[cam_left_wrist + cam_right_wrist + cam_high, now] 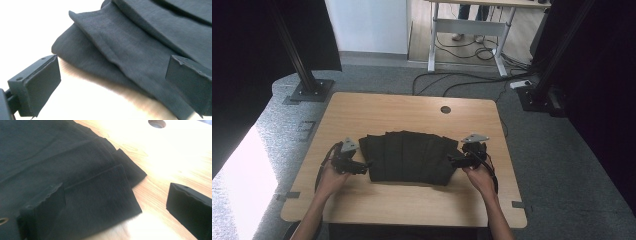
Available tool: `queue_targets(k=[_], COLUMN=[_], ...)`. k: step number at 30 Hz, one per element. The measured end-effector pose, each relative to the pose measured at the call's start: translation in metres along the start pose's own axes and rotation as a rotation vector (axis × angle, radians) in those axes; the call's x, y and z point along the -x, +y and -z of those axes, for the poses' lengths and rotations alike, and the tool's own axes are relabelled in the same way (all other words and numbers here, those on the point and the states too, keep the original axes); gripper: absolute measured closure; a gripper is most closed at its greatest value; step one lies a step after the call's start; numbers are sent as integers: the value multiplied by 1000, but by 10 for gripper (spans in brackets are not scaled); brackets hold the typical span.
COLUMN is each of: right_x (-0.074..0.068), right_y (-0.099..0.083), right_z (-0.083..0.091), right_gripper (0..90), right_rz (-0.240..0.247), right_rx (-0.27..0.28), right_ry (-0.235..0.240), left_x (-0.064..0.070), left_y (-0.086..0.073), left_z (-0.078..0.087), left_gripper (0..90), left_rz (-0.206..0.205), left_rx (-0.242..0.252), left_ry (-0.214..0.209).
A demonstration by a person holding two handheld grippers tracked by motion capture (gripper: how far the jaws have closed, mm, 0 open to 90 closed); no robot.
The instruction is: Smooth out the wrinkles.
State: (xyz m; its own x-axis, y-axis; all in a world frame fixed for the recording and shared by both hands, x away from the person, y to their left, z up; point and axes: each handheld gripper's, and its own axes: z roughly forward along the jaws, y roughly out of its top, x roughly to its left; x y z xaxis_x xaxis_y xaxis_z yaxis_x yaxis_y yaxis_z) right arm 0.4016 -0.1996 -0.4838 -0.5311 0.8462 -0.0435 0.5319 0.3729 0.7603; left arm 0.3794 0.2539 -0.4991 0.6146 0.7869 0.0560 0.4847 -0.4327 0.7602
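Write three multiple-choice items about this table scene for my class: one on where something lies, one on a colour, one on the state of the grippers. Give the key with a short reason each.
1. Where does the folded cloth lie?
A. on the floor
B. on the wooden table, between the two grippers
C. over a black post

2. What colour is the cloth?
A. black
B. white
C. red

3. How do the left gripper and right gripper stand?
A. both shut on the cloth
B. one open, one shut
C. both open, at the cloth's side edges

Key: 1 B, the high view shows it mid-table between the hands; 2 A, it looks dark in every view; 3 C, each gripper view shows its jaws standing apart.
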Motion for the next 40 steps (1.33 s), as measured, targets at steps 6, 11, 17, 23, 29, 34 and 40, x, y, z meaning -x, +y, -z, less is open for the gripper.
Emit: queue_targets(k=[6,11,17,23,29,34,40], right_x=[0,2,8,15,18,17,17], right_y=[-17,-38,-72,-96,-113,-113,-114], right_z=[21,33,34,27,18,19,19], right_gripper=[0,0,0,0,0,0,0], right_rz=[-6,-33,-76,-100,-135,-137,-138], right_rx=[17,24,18,-33,-61,-64,-63], right_ry=[-14,-39,-59,-82,-62,-74,-74], left_x=[-3,-5,-8,-9,-11,-11,-11], left_y=[-18,-37,-59,-69,-69,-69,-70], left_z=[18,19,13,8,6,6,6], left_gripper=[0,0,0,0,0,0,0], left_rz=[31,55,65,75,114,114,116], left_rx=[18,-4,-58,-120,-149,-150,-151], left_ry=[12,29,37,51,29,29,32])
